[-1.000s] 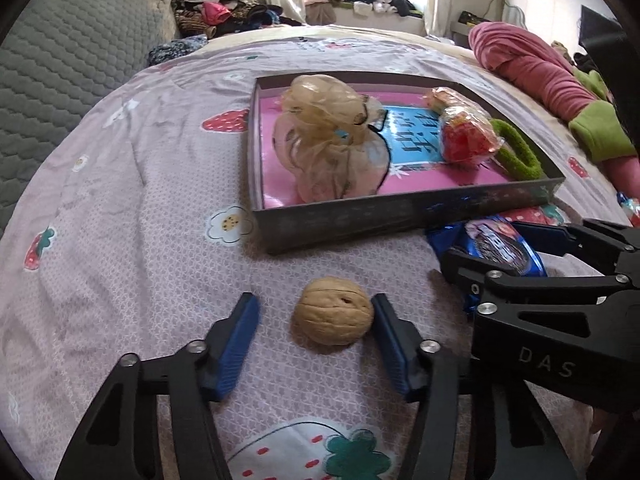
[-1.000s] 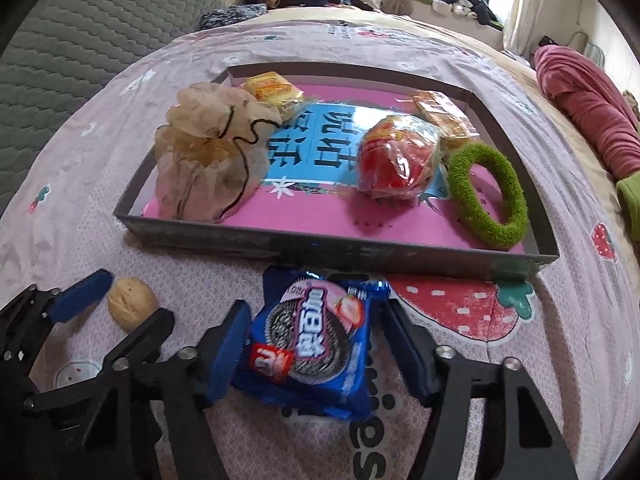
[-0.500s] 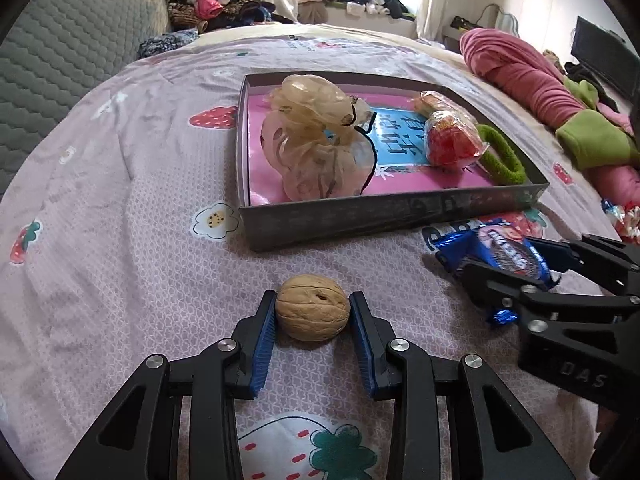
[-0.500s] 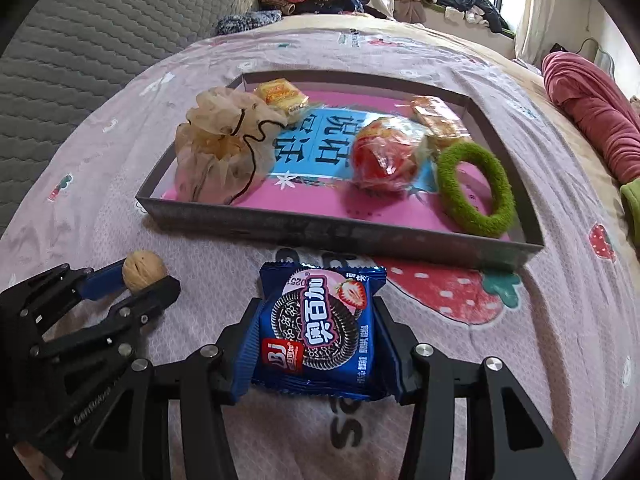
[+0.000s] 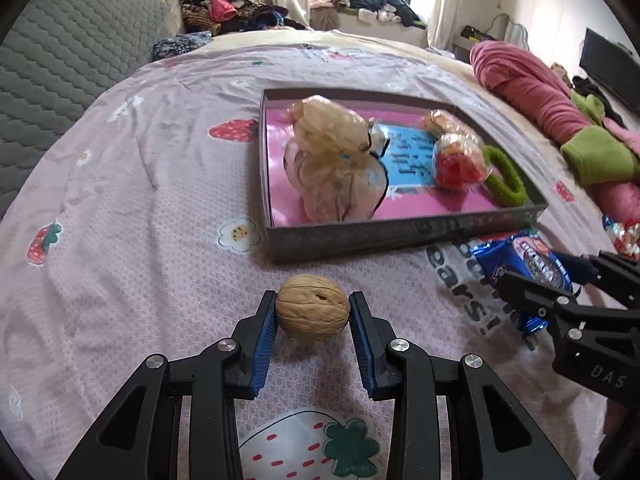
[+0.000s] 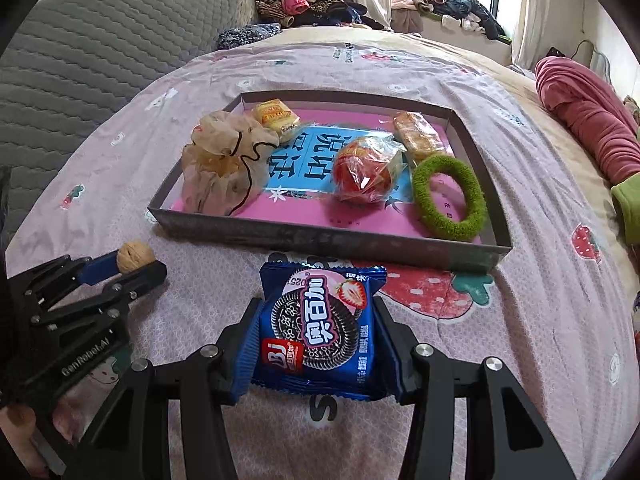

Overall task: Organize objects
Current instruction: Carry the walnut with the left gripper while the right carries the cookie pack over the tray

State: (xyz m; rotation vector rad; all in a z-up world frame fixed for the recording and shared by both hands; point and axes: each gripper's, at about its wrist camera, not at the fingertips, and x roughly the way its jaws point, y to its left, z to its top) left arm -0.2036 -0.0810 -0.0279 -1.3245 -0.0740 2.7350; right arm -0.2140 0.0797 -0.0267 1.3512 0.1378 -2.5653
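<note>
Between the blue pads of the left gripper (image 5: 313, 312) sits a walnut (image 5: 312, 311), pinched on both sides, jaws narrow, just above the bedsheet (image 5: 132, 220) or maybe resting on it, can't tell which. Right gripper (image 6: 315, 338) clamps a blue cookie packet (image 6: 318, 330) by its two side edges, jaws mid-width, packet face up with a strawberry and sandwich-cookie print. Both grippers are near each other, walnut to the left of the packet in the right wrist view; the packet shows at the far right edge of the left wrist view. Just beyond both lies a shallow grey box (image 6: 320, 238) with pink lining, its near wall close to the packet's top edge, not touching as far as visible. Inside the box: a beige drawstring pouch (image 6: 224, 172) at the left, a red snack in clear wrap (image 6: 362, 176) in the middle, a green fuzzy hair tie (image 6: 448, 196) at the right, two small wrapped cakes (image 6: 276, 116) toward the back wall. Sheet is pink with strawberry and flower prints. A rolled pink blanket (image 6: 584, 120) lies off to the right; grey quilted headboard (image 6: 80, 60) at left; a pile of clothes (image 6: 304, 0) at the back by the window.
</note>
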